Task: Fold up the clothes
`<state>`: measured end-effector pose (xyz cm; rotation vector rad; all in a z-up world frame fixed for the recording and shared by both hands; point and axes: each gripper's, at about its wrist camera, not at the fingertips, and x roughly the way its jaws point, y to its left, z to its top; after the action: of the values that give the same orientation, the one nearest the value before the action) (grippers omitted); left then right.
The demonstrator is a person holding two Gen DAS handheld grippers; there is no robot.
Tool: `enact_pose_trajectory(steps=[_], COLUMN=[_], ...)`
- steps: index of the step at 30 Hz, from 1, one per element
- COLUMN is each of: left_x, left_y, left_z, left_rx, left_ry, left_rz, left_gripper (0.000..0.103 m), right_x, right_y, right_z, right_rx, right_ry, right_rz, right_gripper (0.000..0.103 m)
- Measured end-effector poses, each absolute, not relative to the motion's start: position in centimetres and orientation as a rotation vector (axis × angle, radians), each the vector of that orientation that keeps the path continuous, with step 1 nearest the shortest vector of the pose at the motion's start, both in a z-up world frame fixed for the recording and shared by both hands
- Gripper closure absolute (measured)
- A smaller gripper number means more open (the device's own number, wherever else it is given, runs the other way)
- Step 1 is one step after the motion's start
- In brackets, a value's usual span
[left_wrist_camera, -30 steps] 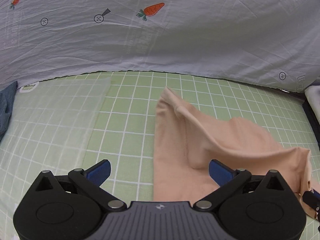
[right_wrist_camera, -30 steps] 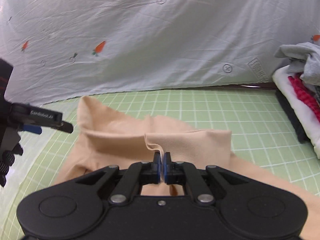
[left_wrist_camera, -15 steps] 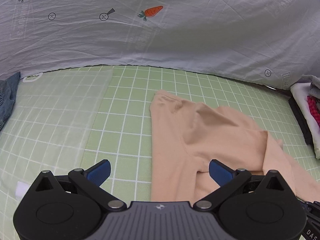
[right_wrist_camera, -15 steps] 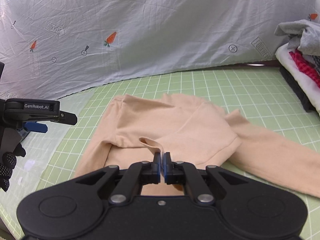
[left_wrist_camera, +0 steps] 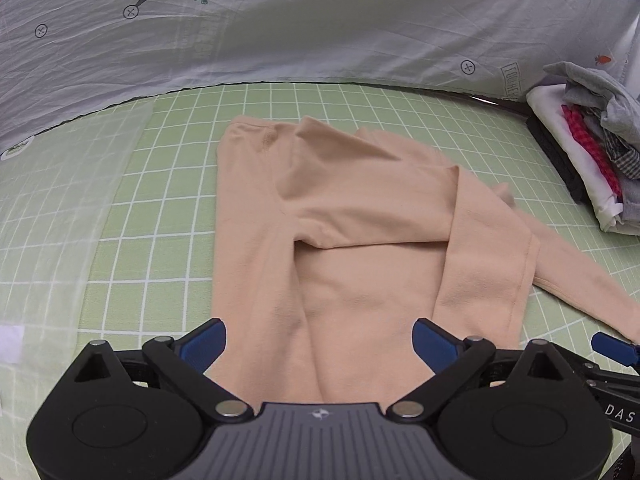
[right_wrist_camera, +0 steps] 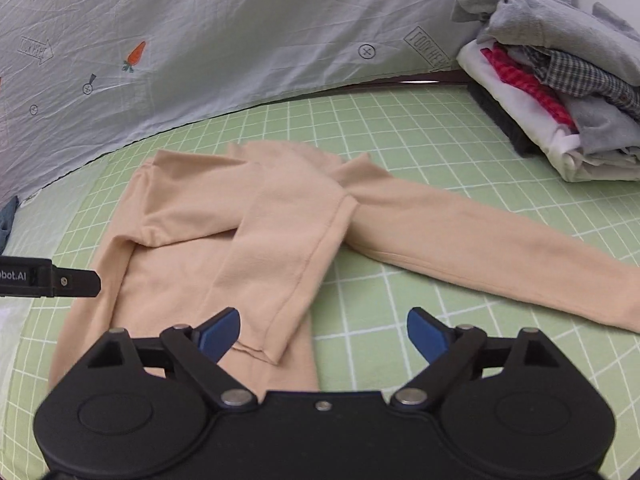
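A peach long-sleeved top (left_wrist_camera: 360, 240) lies flat on the green grid mat (left_wrist_camera: 172, 216). One sleeve is folded across its body; the other sleeve (right_wrist_camera: 500, 248) stretches out to the right. My left gripper (left_wrist_camera: 320, 340) is open and empty, hovering over the near edge of the top. My right gripper (right_wrist_camera: 324, 332) is open and empty, just above the folded sleeve's cuff (right_wrist_camera: 264, 344). The left gripper's finger shows in the right wrist view (right_wrist_camera: 76, 280), at the left.
A stack of folded clothes (right_wrist_camera: 560, 92) sits at the right; it also shows in the left wrist view (left_wrist_camera: 592, 148). A grey carrot-print sheet (left_wrist_camera: 320, 20) hangs behind the mat. A clear plastic sheet (left_wrist_camera: 52, 208) covers the mat's left part.
My right gripper has opened and let go of the sleeve cuff, which now lies on the top's body. Both grippers have pulled back a little from the garment.
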<state>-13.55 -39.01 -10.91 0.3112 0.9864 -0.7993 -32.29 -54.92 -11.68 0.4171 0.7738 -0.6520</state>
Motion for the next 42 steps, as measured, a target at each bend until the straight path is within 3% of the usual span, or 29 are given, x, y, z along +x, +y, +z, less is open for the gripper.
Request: enact_pose_trajectory(steps=[7,18,20,22,42], left_x=[-15.6,-17.1,-17.3,-17.2,-19.4], left_y=[-44.9,-50.8,-50.9,-50.6,-39.8], left_z=[-12.6,-15.2,-15.2,-15.1,-9.9], left_rx=[0.387,0.467,0.462,0.458,0.225], left_ry=[1.035,1.053,1.04,1.035,1.079], left_rz=[-0.942,-0.979,-0.966,-0.944,-0.947], left_gripper=[0.058,0.059,0.064,0.097,0.099], right_x=[-36.3,-40.2,-40.5,-40.8,-38.9], right_y=[-56.8,-58.6,-58.9,-59.2,-59.6], right_z=[-13.8,-15.9,-16.0,-16.0,-17.3], right_rx=[0.432,0.478,0.478,0.478,0.425], right_ry=[0.83,0.889,0.896,0.9,0.869], right_rz=[-0.763,-0.848,-0.856,-0.86,-0.829], right_gripper=[0.003,0.003,0.003,0.003,0.0])
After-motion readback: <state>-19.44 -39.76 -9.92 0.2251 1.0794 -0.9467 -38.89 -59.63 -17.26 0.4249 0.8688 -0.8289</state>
